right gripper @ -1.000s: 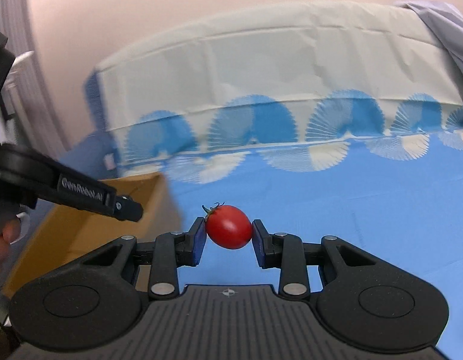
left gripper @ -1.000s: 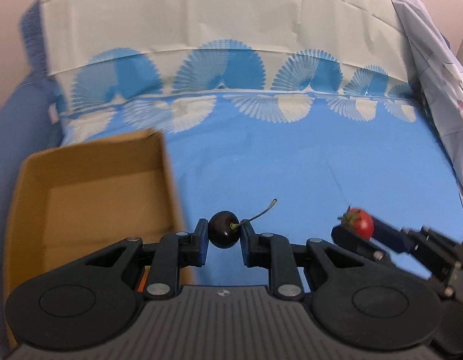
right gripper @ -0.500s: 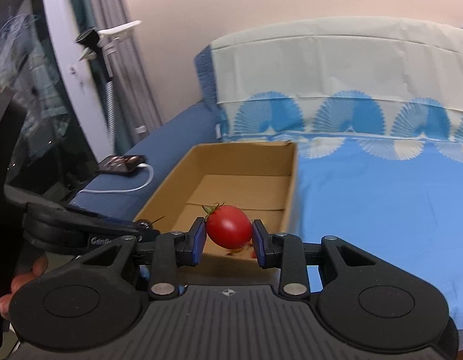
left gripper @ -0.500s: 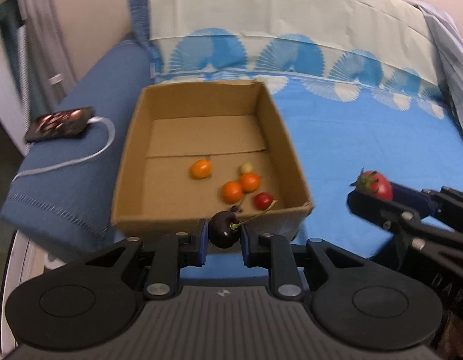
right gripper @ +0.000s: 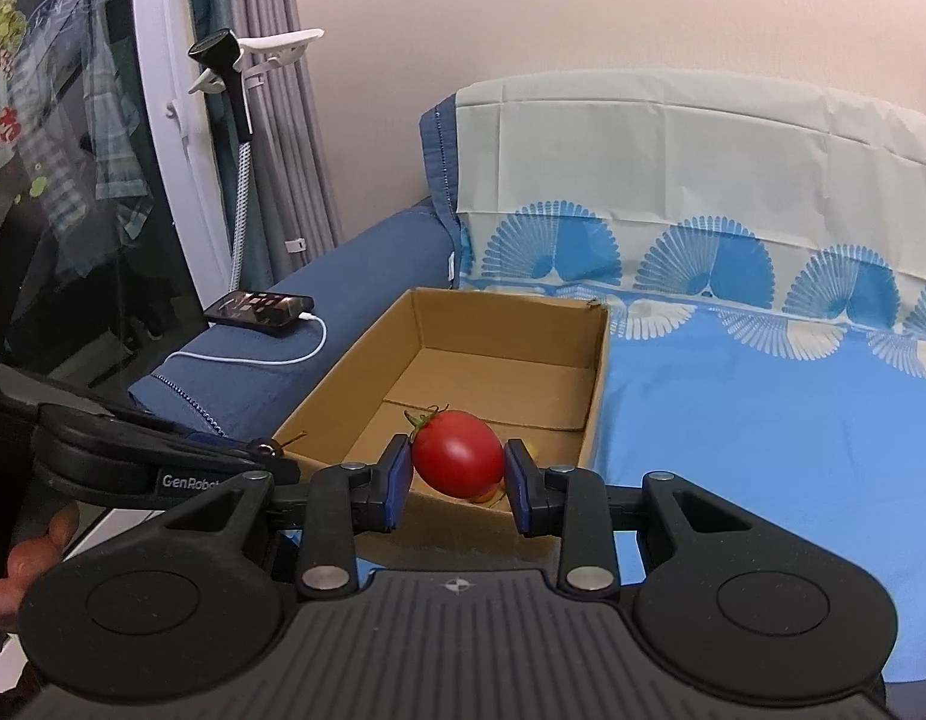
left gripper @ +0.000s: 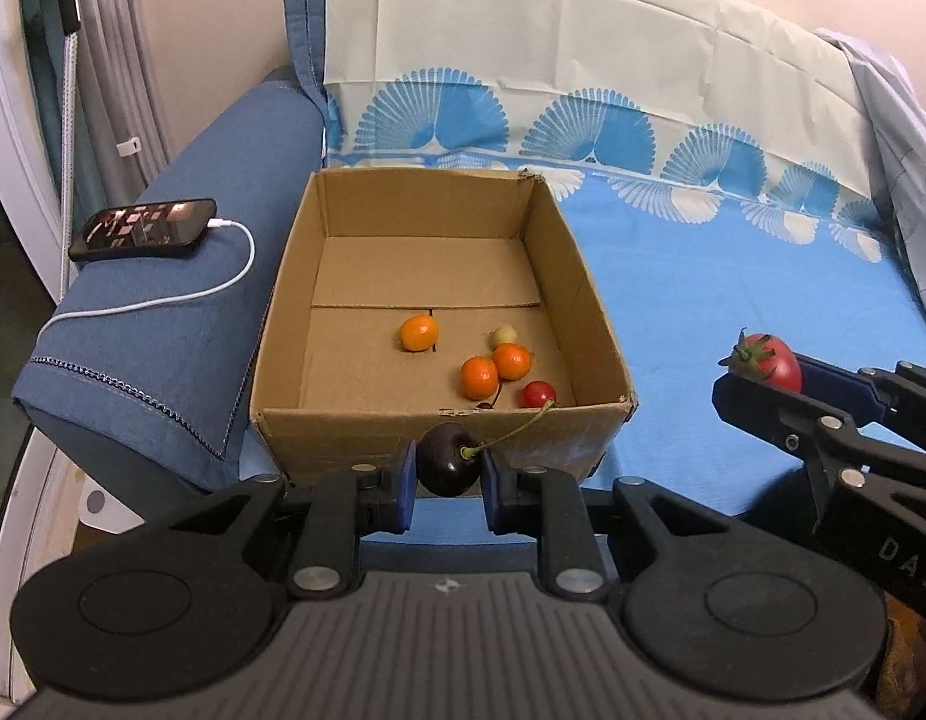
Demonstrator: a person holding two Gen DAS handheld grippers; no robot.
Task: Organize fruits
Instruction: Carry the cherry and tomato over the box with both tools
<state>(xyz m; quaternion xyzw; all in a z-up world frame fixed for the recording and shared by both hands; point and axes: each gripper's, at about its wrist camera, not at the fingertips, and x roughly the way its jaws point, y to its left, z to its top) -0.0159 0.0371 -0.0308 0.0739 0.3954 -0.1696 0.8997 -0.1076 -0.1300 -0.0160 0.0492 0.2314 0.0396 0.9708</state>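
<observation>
**Both Grippers Loaded at the Near Edge of the Box**

In the left wrist view, the left gripper (left gripper: pixel 444 477) fills the lower frame. Its blue pads pinch a dark cherry (left gripper: pixel 448 468) at lower centre, with the green stem slanting up and to the right. The cherry sits in front of the near wall of the cardboard box (left gripper: pixel 343 438), outside it.

At the right edge of the same view, the right gripper (left gripper: pixel 763 381) enters from the lower right. It clamps a red tomato (left gripper: pixel 769 360), green calyx pointing left, over the blue sheet (left gripper: pixel 733 276), to the right of the box. In the right wrist view, the tomato (right gripper: pixel 457 453) is pressed between the two blue pads at lower centre, in front of the near wall of the box (right gripper: pixel 595 414).

Inside the box, toward its near right corner, lie a small red fruit (left gripper: pixel 538 394), two orange fruits (left gripper: pixel 479 376) touching each other, and a pale fruit (left gripper: pixel 504 335) just behind them. A yellow-orange fruit (left gripper: pixel 419 332) lies apart, nearer the centre of the floor.

Beyond the box, in the left half of the frame, a phone (left gripper: pixel 142 228) with a white cable (left gripper: pixel 223 288) rests on a dark blue cushion (left gripper: pixel 181 330). A fan-patterned cloth (left gripper: pixel 583 96) covers the upper background.
</observation>
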